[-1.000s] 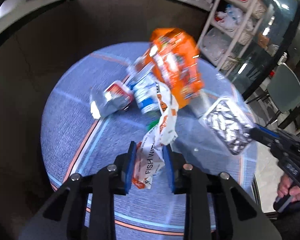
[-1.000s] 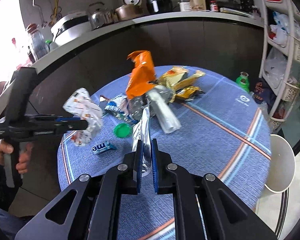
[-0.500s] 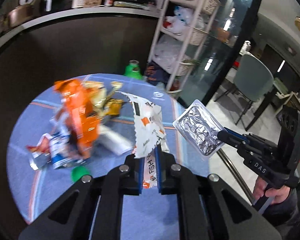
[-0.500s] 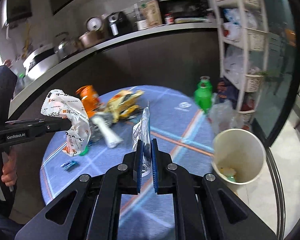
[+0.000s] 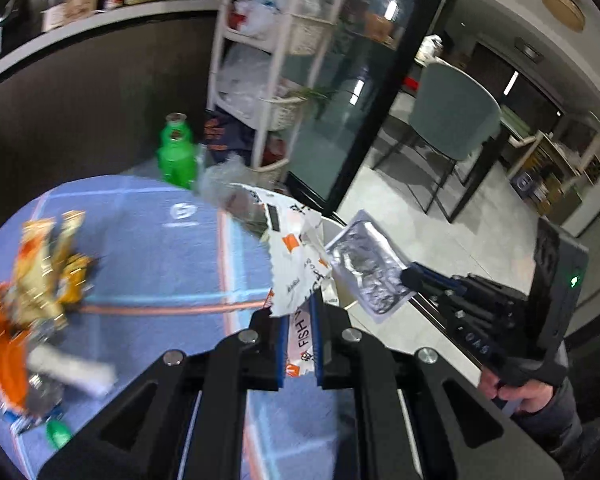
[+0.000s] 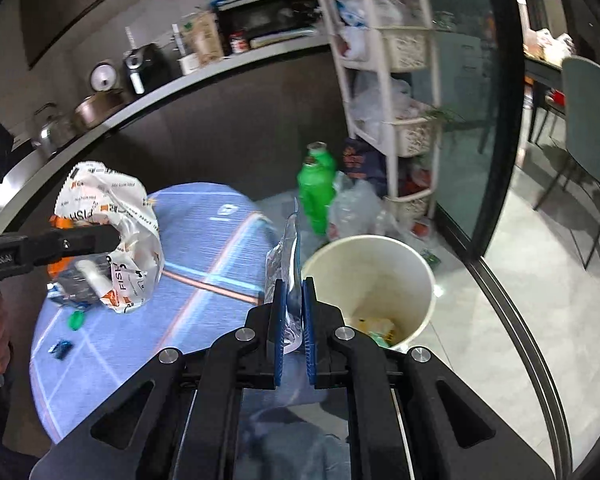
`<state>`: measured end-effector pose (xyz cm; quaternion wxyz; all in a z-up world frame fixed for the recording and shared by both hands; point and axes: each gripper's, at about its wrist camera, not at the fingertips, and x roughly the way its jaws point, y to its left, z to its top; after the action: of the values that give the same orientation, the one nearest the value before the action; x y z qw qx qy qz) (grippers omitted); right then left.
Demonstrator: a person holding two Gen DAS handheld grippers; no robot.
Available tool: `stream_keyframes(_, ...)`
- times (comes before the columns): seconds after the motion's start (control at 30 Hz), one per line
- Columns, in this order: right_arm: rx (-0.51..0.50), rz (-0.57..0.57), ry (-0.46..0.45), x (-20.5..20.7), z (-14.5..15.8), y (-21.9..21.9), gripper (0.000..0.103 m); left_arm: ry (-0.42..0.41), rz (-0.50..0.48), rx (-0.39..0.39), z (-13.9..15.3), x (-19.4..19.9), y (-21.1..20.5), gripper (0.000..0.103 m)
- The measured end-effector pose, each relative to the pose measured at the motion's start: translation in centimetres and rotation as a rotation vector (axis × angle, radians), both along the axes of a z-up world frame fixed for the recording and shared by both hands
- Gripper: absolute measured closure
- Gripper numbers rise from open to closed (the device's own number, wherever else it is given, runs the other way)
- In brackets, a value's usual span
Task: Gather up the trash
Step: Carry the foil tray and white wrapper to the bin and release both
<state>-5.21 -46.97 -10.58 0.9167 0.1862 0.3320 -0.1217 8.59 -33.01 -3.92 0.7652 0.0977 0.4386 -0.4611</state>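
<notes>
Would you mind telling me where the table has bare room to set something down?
The blue table is bare in its middle, between the green bottle at the far edge and the wrapper pile. The near strip by the white bin also looks free. The pile side, with the green cap, is crowded.

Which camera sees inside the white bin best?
The right wrist view. It looks down into the open bin, so you can see scraps lying at the bottom. In the left wrist view the bin is nearly hidden behind the white wrapper and foil pouch; only a sliver of rim shows.
</notes>
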Motion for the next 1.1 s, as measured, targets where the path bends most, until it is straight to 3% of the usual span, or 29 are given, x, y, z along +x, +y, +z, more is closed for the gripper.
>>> stream_keyframes(0.3,0.063,-0.032,0.066,2.2,-5.5,-5.7,0.095,0.046,-0.083,0.087,-5.3,1.7,-10.4,0.092)
stream_keyframes(0.67,0.109,0.004,0.144,5.3,-11.4,-8.8,0.095,0.068,-0.077,0.211,-11.8,3.8,-15.7,0.092)
stream_keyframes(0.8,0.144,0.008,0.15,5.8,-12.9,-9.4,0.095,0.071,-0.068,0.244,-13.1,4.2,-16.3,0.084)
stream_keyframes(0.83,0.151,0.014,0.15,5.8,-13.1,-9.4,0.092,0.062,-0.061,0.248,-13.1,4.3,-16.4,0.08)
stream_keyframes(0.9,0.152,0.023,0.149,5.8,-13.4,-9.4,0.063,0.037,-0.043,0.246,-13.0,4.3,-16.5,0.064)
stream_keyframes(0.93,0.145,0.026,0.145,5.7,-13.4,-9.4,0.055,0.028,-0.033,0.242,-12.8,4.4,-16.4,0.049)
stream_keyframes(1.1,0.11,0.04,0.114,5.2,-12.9,-8.9,0.017,-0.036,0.014,0.217,-11.1,4.2,-16.2,0.023)
